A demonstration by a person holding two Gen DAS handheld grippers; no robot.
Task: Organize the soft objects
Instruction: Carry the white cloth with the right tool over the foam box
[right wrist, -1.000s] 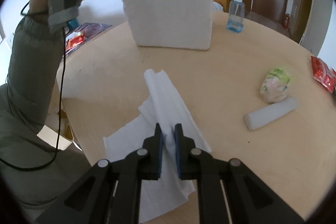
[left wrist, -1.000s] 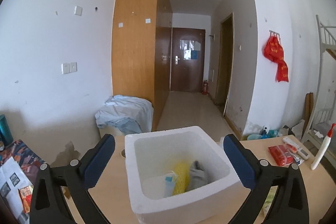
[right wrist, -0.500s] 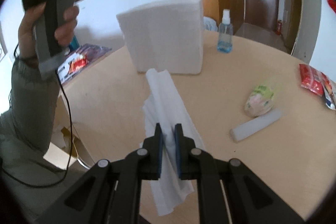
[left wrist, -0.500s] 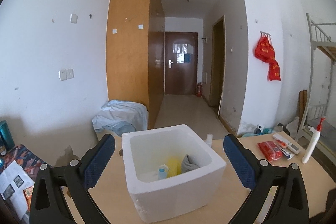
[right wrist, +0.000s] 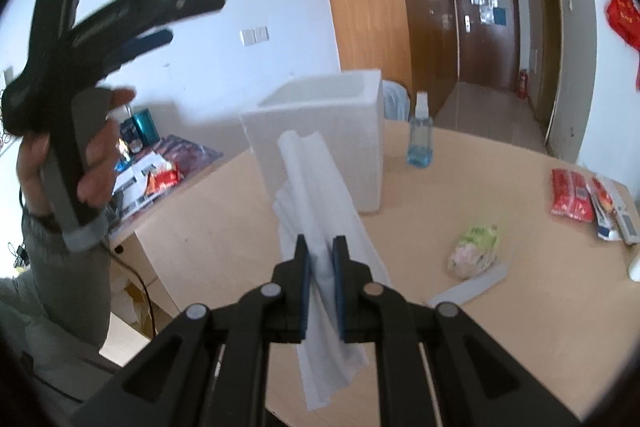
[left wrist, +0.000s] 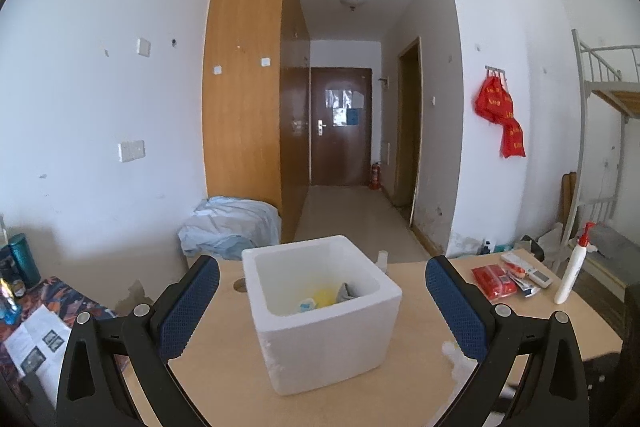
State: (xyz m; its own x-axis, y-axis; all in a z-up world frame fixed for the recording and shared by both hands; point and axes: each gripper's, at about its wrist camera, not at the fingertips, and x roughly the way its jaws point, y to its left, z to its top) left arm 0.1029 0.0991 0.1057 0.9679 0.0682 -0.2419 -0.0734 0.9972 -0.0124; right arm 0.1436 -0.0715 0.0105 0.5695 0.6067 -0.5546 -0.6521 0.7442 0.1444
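Foam box (left wrist: 320, 311) stands on the table (left wrist: 420, 379), centred between the spread fingers of the left gripper (left wrist: 320, 291); several small items (left wrist: 322, 297) lie in it, kinds unclear. Right gripper (right wrist: 321, 259) pinches a cloth (right wrist: 320, 203) hanging above the table edge, box behind it. Spray bottle (right wrist: 420, 135) stands right of the box; a bagged bundle (right wrist: 474, 245) lies nearer, right of the cloth, a roll (right wrist: 468, 287) just before it.
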